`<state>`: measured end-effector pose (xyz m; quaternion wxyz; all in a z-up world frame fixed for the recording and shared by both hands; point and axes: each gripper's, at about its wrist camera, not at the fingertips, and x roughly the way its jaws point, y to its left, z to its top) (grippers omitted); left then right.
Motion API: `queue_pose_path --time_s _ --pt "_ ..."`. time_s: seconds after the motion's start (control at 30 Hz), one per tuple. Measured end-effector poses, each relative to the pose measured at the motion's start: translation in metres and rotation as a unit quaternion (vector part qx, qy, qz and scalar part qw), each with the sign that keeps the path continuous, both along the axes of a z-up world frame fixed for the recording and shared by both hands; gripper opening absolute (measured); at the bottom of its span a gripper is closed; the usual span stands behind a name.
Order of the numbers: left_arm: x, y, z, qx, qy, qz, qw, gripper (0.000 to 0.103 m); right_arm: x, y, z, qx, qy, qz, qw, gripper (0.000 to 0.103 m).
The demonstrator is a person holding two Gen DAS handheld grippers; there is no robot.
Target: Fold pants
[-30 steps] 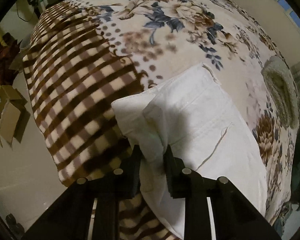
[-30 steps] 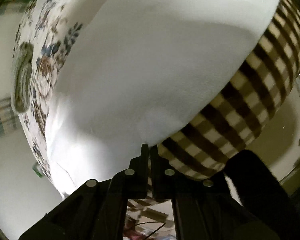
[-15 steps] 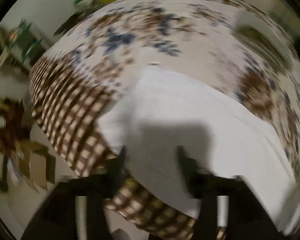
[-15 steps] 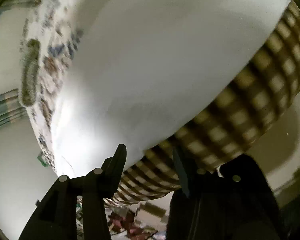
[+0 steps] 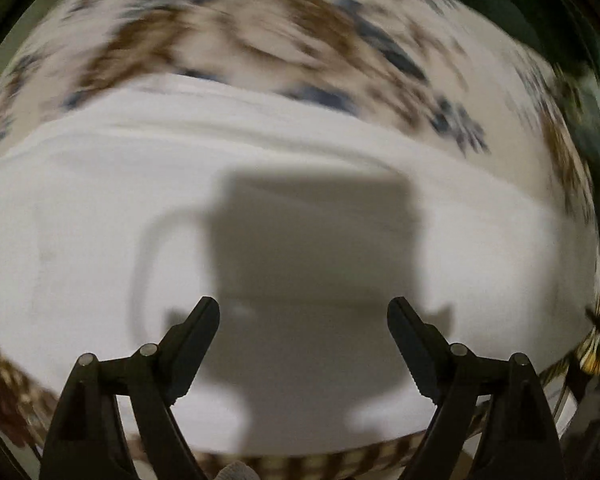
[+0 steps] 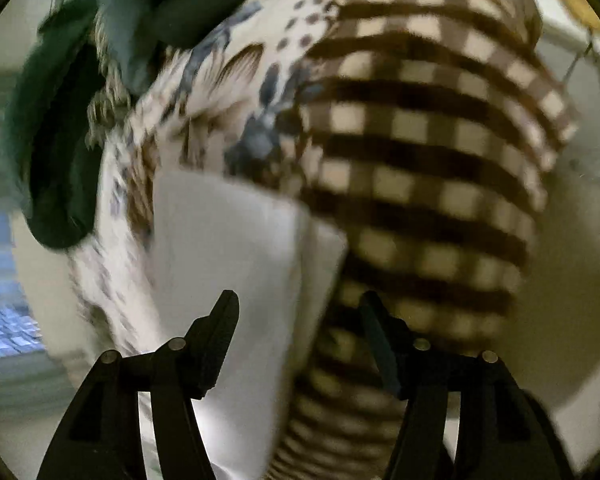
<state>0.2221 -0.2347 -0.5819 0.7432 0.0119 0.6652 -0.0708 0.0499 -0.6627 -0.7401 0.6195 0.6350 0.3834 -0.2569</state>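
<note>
Left gripper (image 5: 303,314): jaws opening, nothing between, pants (image 5: 100,208) flat beneath and ahead of tips. Right gripper (image 6: 298,308): released, pants edge (image 6: 300,248) ahead between tips, blanket (image 6: 420,128) beyond. Next grasp: take cloth only, both corners level.

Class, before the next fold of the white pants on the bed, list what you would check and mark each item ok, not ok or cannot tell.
1. Left gripper free of cloth: ok, jaws opening, nothing between them.
2. Right gripper free of cloth: ok, open.
3. White pants lying on the blanket: ok.
4. Pants smooth, without wrinkles: cannot tell, pictures blurred.
5. Dark green cloth clear of the pants: ok, apart in the right wrist view.
</note>
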Motion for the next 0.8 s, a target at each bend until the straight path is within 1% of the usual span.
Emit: queue_pose_path --time_s 0.03,0.07,0.1,0.13,0.2,0.23,0.27,0.3,0.33,0.37,0.4,0.53,0.57,0.6,0.63,0.7,0.8 --pt "-0.001 -0.010 -0.009 0.014 0.004 -0.013 0.9998 0.086 0.002 0.000 -0.001 -0.004 -0.013 -0.005 1.000 0.047" --pt "-0.002 -0.017 -0.015 0.025 0.003 -0.021 0.9995 0.086 0.006 0.000 -0.002 -0.008 -0.028 -0.003 1.000 0.026" --pt "-0.002 -0.019 -0.019 0.033 0.001 -0.027 0.9991 0.087 0.008 -0.002 0.002 -0.010 -0.049 -0.011 0.999 0.015" --pt "0.000 -0.018 -0.022 0.029 0.002 -0.026 0.9992 0.088 0.008 -0.003 0.006 -0.007 -0.079 -0.022 0.997 0.013" --pt "0.004 -0.014 -0.024 0.012 0.004 -0.018 0.9997 0.093 0.010 -0.004 0.008 -0.009 -0.100 -0.027 0.995 0.011" --pt "0.006 -0.012 -0.026 0.006 0.008 -0.017 0.9998 0.094 0.013 -0.003 0.004 -0.009 -0.104 -0.017 0.994 0.011" --pt "0.008 -0.010 -0.029 0.001 0.012 -0.017 0.9998 0.099 0.017 -0.003 0.000 -0.005 -0.107 -0.009 0.994 0.015" --pt "0.010 -0.010 -0.031 -0.005 0.017 -0.017 0.9997 0.103 0.022 -0.002 -0.012 0.012 -0.103 0.000 0.995 0.020" --pt "0.013 -0.009 -0.035 -0.004 0.021 -0.018 0.9996 0.103 0.024 -0.001 -0.022 0.031 -0.104 0.007 0.994 0.026" --pt "0.014 -0.010 -0.038 0.003 0.025 -0.020 0.9995 0.103 0.030 0.002 -0.033 0.053 -0.115 0.010 0.992 0.039" --pt "0.016 -0.012 -0.040 0.011 0.026 -0.022 0.9993 0.103 0.036 0.005 -0.039 0.056 -0.123 0.010 0.991 0.043" --pt "0.016 -0.016 -0.042 0.026 0.015 -0.014 0.9994 0.103 0.069 0.008 -0.038 0.035 -0.139 0.035 0.989 0.045" --pt "0.016 -0.017 -0.042 0.027 0.014 -0.012 0.9995 0.103 0.075 0.010 -0.034 0.027 -0.141 0.043 0.989 0.041" --pt "0.012 -0.022 -0.043 0.027 0.013 -0.012 0.9995 0.103 0.082 0.008 -0.032 0.019 -0.139 0.050 0.989 0.020" --pt "0.011 -0.023 -0.042 0.027 0.014 -0.014 0.9994 0.103 0.082 0.005 -0.031 0.021 -0.139 0.045 0.989 0.010" --pt "0.012 -0.018 -0.041 0.023 0.015 -0.015 0.9995 0.103 0.074 -0.001 -0.027 0.019 -0.134 0.027 0.990 0.010" --pt "0.014 -0.021 -0.028 0.023 0.006 -0.012 0.9996 0.103 0.079 0.002 -0.011 -0.007 -0.126 0.040 0.991 0.008"
